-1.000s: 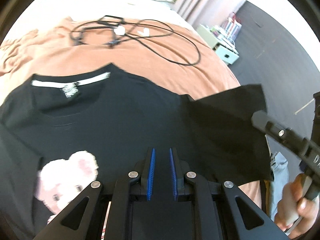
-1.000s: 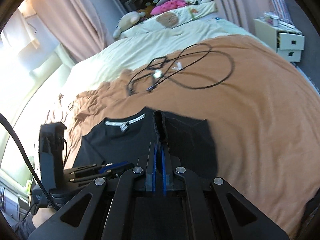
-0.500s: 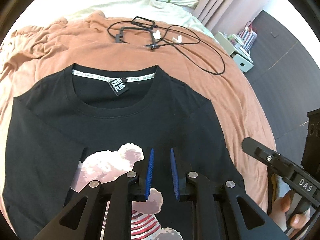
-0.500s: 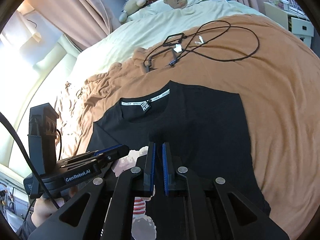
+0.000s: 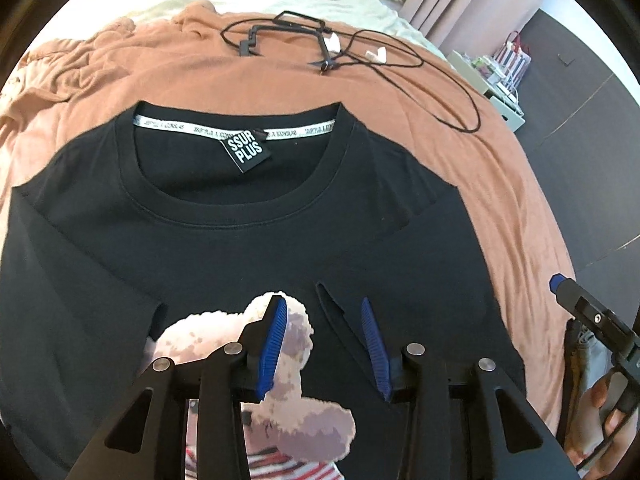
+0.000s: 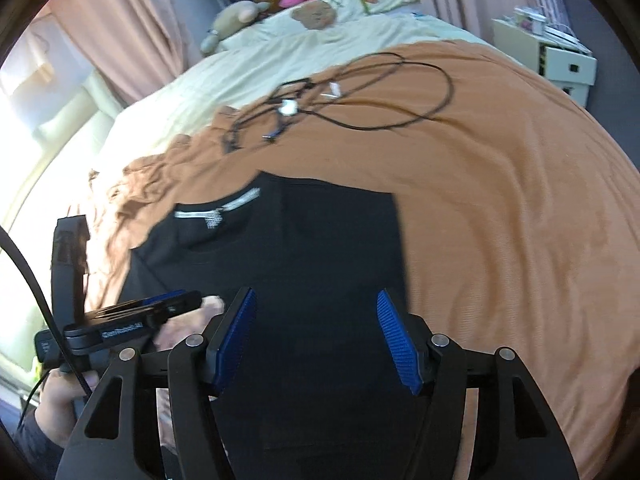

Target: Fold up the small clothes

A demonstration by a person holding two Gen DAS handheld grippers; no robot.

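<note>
Both grippers, left gripper (image 5: 322,344) and right gripper (image 6: 316,340), now released, fingers spread, holding nothing. Black T-shirt (image 5: 240,240) flat on bed blanket (image 6: 500,220), right sleeve apparently folded in since a second ago. Cable (image 5: 400,60) beyond.

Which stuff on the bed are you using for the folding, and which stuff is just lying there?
For the folding:
- black T-shirt with a bear print, lying flat
- left gripper, open above it
- right gripper, open too

Just lying about:
- black cable tangled on the brown blanket
- stuffed toy by the pillows
- white drawer unit beside the bed
</note>
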